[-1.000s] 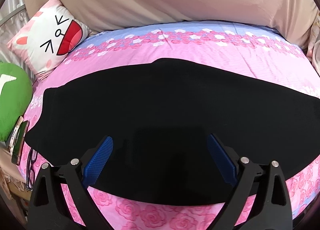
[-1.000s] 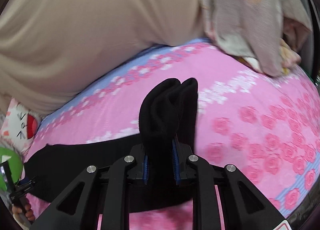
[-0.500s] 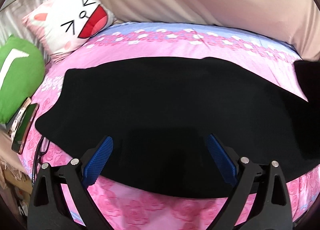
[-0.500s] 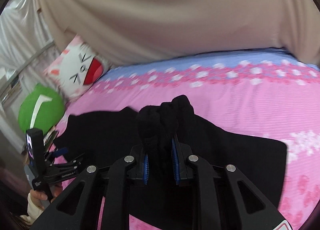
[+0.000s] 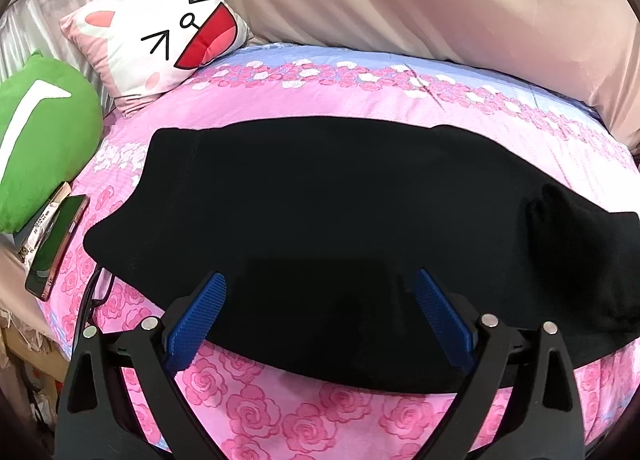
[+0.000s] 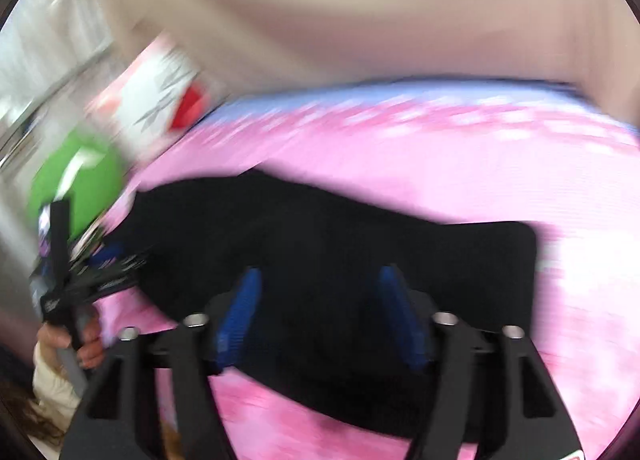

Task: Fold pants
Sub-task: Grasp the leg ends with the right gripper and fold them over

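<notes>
phone (image 5: 54, 244) left, open sheet (image 5: 360, 120) beyond pants (image 5: 320, 200)

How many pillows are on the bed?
2. The cat-face pillow sits at the far left corner of the bed, and the green pillow is just in front of it. Others may be out of view.

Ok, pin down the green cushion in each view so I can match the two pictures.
Left wrist view: the green cushion sits at the far left edge, beside the phone.
Right wrist view: it appears blurred at the left, just above the left claw.
Shared landmark: the cartoon-face pillow, right behind the cushion in both views.
</notes>
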The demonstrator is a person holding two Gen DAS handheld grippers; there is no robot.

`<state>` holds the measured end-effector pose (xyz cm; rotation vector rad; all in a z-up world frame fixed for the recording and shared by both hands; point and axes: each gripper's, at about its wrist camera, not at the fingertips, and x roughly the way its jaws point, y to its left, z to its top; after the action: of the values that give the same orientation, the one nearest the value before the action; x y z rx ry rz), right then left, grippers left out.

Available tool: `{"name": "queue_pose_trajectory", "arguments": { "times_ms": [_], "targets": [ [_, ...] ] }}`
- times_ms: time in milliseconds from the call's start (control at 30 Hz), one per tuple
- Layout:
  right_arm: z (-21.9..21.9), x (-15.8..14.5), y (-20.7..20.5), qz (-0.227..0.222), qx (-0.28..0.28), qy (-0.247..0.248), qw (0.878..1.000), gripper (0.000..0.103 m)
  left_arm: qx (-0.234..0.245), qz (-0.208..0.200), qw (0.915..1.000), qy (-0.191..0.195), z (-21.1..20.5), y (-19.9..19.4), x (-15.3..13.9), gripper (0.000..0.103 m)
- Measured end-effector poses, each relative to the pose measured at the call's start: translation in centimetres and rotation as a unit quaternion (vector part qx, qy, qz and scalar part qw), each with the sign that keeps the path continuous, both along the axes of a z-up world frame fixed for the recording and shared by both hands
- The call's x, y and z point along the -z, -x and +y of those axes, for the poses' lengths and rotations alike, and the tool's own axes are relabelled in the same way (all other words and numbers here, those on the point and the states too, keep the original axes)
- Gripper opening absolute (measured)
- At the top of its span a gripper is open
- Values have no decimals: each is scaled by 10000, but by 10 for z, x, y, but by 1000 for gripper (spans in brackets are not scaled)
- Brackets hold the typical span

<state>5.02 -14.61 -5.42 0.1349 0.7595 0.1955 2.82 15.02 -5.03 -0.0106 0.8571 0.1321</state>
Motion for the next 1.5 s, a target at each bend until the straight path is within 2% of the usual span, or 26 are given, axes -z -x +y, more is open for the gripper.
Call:
{"name": "queue_pose_trajectory", "arguments": {
  "times_ms": [100,200,400,467,500,533,600,633,700,800,867,933,967,1167,1200,1233,1267,1333,1367,1400,1433,1500],
  "targets": [
    [-73,-2,25,199,847,-84,9962,70,88,-38,9999,63,-12,-2,-5,93],
    [-114,21,31,574,1140,-583,9901,70,193,-13,9998,110,-27,-6,-9,93],
    [-105,69,17,996,647,-1274,9847,69,402,5,9992,-43,-58,-4,-16,93],
    [-98,74,16,861,600,-1289,9861,69,428,-12,9990,-130,-63,-3,-19,93],
    [-93,75,16,801,556,-1199,9880,56,418,-20,9990,-174,-66,-2,-21,93],
    [-91,77,15,748,572,-1187,9885,34,406,-15,9990,-192,-66,-2,-21,93],
    [-89,74,16,640,538,-1334,9875,25,362,24,9991,-228,-70,-4,-21,93],
    [-87,70,16,583,527,-1188,9898,22,346,47,9991,-241,-71,-4,-22,93],
    [-85,59,21,362,505,-947,9936,19,337,70,9991,-264,-74,-5,-23,93],
    [-105,42,29,75,723,-682,9950,17,352,68,9986,-394,-83,-5,-25,93],
    [-128,40,31,111,763,-847,9934,17,393,66,9982,-453,-89,-5,-26,93],
    [-145,39,35,81,1011,-413,9940,17,448,69,9976,-519,-98,-7,-25,93],
    [-154,39,35,94,1118,-417,9928,17,473,72,9974,-540,-102,-7,-24,93],
    [-241,44,75,98,2114,-416,9765,19,720,224,9948,-679,-129,-14,-10,93],
    [-258,48,84,122,2249,-527,9729,23,749,235,9945,-693,-133,-15,-8,93],
    [-267,50,88,120,2330,-594,9706,33,797,261,9940,-704,-138,-17,-5,93],
    [-275,51,95,156,2463,-522,9676,38,828,290,9936,-706,-143,-19,-3,93],
    [-274,37,109,11,2764,-90,9610,48,880,328,9931,-696,-150,-21,1,93],
    [-267,23,119,-225,2900,134,9567,49,900,339,9930,-691,-152,-21,2,93],
    [-256,8,126,-440,2802,260,9586,50,917,338,9929,-680,-154,-21,3,93],
    [-240,-5,128,-592,2445,301,9674,54,945,337,9928,-655,-156,-21,3,93],
    [-204,-15,121,-587,1763,333,9820,62,967,317,9930,-597,-158,-21,4,93]
  ]
}}
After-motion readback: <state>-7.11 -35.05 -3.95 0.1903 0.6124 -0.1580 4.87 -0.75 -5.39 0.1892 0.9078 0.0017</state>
